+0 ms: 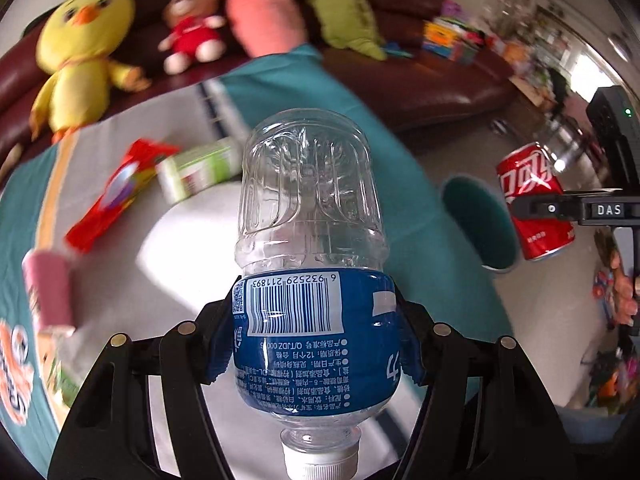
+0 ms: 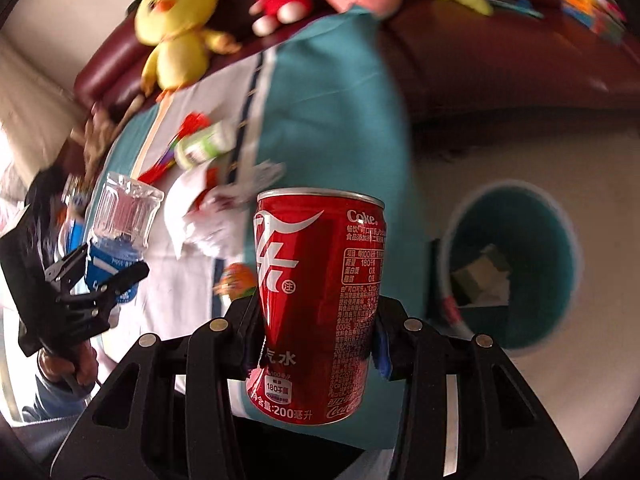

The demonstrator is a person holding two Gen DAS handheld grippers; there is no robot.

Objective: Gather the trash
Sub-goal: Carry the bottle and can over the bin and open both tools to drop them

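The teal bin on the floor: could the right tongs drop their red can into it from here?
Probably yes. The right tongs grip the red can, the bin stands open-topped just beside them, and nothing lies between.

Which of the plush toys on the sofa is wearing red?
The small teddy bear, sitting between the yellow chick and the long pink plush. It alone has a red outfit; the fourth plush is green.

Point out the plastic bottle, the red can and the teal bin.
plastic bottle [image 1: 316, 320]: left wrist view, on its blue label.
red can [image 2: 320, 304]: right wrist view, mid-body.
teal bin [image 2: 560, 236]: right wrist view, on its inner wall.
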